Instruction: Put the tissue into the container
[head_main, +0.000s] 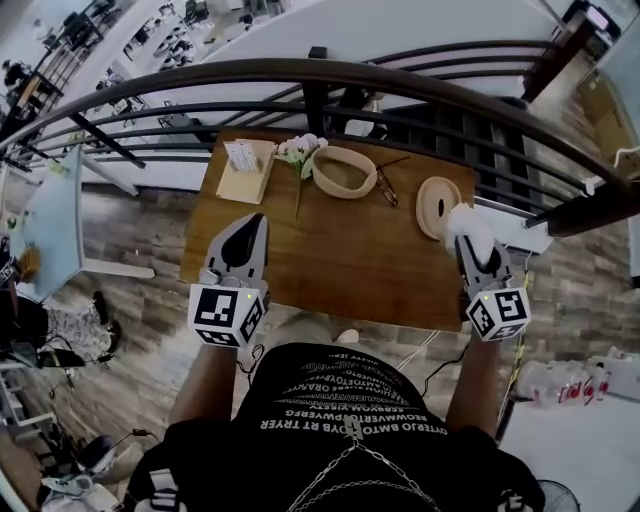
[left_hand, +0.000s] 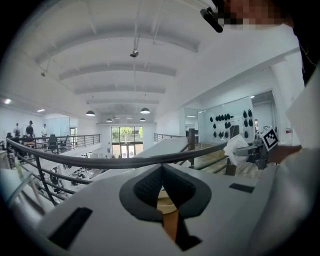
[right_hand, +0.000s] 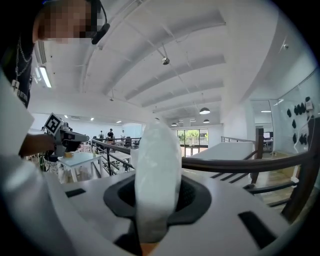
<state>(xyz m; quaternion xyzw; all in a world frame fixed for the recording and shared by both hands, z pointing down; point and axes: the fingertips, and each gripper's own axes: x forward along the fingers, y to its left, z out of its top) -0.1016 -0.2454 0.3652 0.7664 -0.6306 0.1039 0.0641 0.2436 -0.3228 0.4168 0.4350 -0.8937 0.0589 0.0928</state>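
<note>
A crumpled white tissue (head_main: 469, 224) sticks up between the jaws of my right gripper (head_main: 476, 246), which is shut on it above the table's right edge. In the right gripper view the tissue (right_hand: 156, 170) fills the gap between the dark pads. An oval wooden container (head_main: 343, 172) sits at the back middle of the wooden table (head_main: 340, 270). A round wooden lid or dish (head_main: 436, 206) lies just beyond the tissue. My left gripper (head_main: 252, 232) hovers over the table's left part, jaws together and holding nothing; the left gripper view also shows the tissue (left_hand: 234, 148).
A tissue pack on a wooden tray (head_main: 245, 170) lies at the table's back left, with a small bunch of flowers (head_main: 300, 150) beside it. Glasses (head_main: 387, 187) lie between the two wooden pieces. A dark metal railing (head_main: 320, 80) runs behind the table.
</note>
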